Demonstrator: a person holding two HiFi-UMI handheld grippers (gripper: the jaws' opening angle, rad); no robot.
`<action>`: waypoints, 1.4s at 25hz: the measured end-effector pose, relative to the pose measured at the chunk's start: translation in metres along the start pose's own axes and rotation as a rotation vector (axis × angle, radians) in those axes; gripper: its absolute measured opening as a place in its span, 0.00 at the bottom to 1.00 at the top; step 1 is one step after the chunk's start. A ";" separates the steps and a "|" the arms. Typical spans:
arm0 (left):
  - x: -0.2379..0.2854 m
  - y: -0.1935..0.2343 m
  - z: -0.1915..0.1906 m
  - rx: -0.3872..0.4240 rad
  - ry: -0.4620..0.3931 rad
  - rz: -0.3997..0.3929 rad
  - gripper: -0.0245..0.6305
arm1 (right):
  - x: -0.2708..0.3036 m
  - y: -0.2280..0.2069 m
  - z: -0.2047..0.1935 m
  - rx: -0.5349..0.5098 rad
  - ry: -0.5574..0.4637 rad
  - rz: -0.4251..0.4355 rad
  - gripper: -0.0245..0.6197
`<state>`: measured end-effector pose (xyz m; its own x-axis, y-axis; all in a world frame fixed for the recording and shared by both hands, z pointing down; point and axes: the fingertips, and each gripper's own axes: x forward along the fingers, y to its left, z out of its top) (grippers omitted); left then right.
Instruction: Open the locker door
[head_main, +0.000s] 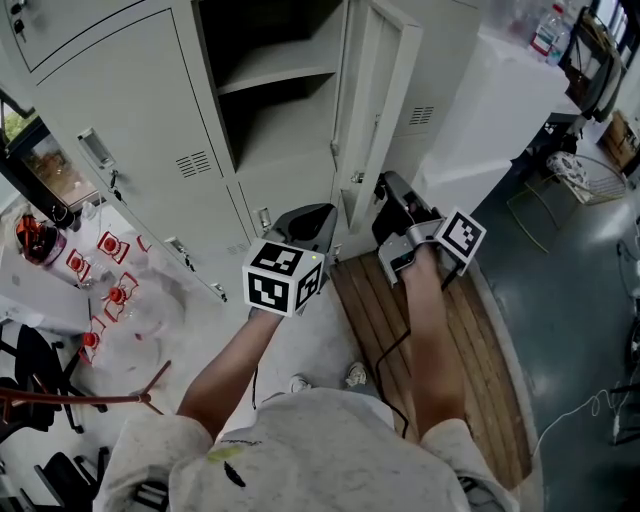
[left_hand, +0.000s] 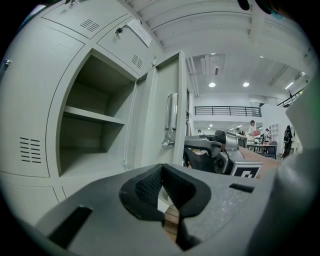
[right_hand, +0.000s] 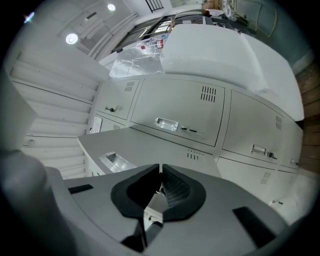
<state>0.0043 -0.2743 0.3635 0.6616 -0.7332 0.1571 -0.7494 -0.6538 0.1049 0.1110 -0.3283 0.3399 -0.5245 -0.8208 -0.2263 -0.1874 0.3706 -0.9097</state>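
Observation:
The grey locker (head_main: 270, 150) stands open, its shelf (head_main: 280, 70) bare inside. Its door (head_main: 375, 110) is swung out to the right, edge-on in the head view. In the left gripper view the door (left_hand: 162, 115) shows its inner face with the latch (left_hand: 169, 140). My left gripper (head_main: 322, 215) is shut and holds nothing, low in front of the open compartment. My right gripper (head_main: 386, 188) sits close beside the door's lower free edge, jaws closed tip to tip. In the right gripper view the door's outer face (right_hand: 150, 142) with its recessed handle (right_hand: 114, 161) lies just past the right gripper (right_hand: 160, 171).
Closed lockers (head_main: 120, 110) flank the open one on the left. A wooden platform (head_main: 480, 350) lies under the right arm. A white block (head_main: 500, 110) with bottles (head_main: 548, 30) stands at the right, and clear bags with red parts (head_main: 110, 290) sit at the left.

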 end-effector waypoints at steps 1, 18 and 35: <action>0.003 -0.002 0.000 0.001 0.002 0.001 0.05 | -0.001 -0.001 0.003 0.003 0.002 0.003 0.07; 0.056 -0.029 0.012 0.017 -0.004 0.030 0.05 | -0.011 -0.020 0.057 0.005 0.020 0.012 0.07; 0.088 -0.044 0.016 0.026 -0.003 0.060 0.05 | -0.011 -0.035 0.095 0.013 0.040 0.024 0.07</action>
<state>0.0959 -0.3130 0.3567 0.6158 -0.7716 0.1598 -0.7867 -0.6134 0.0695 0.2022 -0.3739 0.3406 -0.5614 -0.7936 -0.2345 -0.1636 0.3842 -0.9086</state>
